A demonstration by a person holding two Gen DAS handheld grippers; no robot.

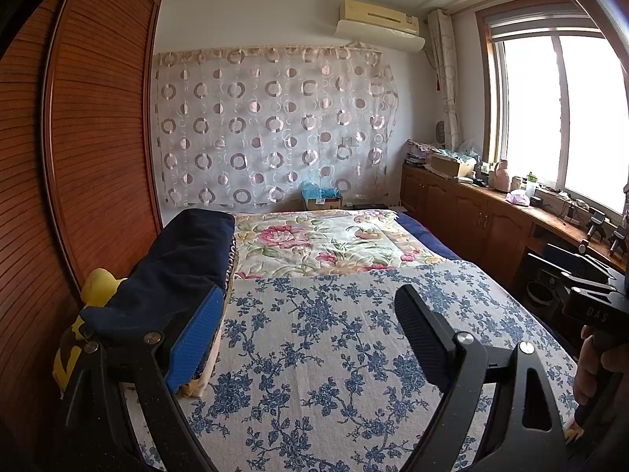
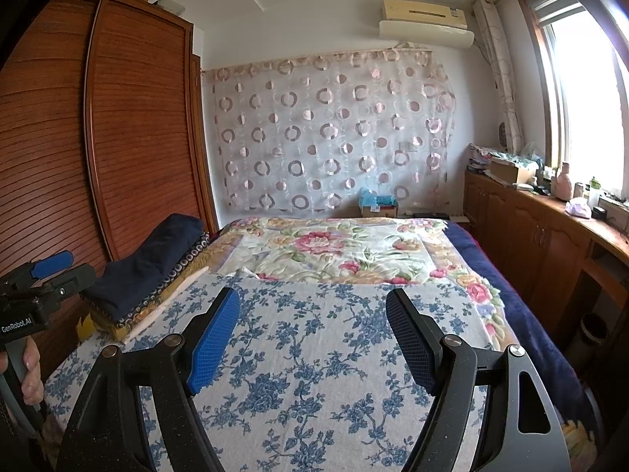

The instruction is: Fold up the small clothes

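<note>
A stack of folded clothes with a dark navy piece [image 1: 184,259] on top lies at the left edge of the bed, by the wardrobe; it also shows in the right wrist view [image 2: 153,263]. My left gripper [image 1: 310,330] is open, its left finger right beside the stack, nothing between the jaws. My right gripper [image 2: 314,338] is open and empty above the blue-flowered sheet [image 2: 314,373]. The left gripper's body shows at the left edge of the right wrist view, and the right gripper's body at the right edge of the left wrist view.
A wooden louvred wardrobe [image 1: 90,126] stands along the bed's left side. A flowered blanket [image 1: 326,240] covers the far half of the bed. A low wooden cabinet [image 2: 550,236] with clutter runs under the window on the right. A cardboard box [image 2: 377,204] sits behind the bed.
</note>
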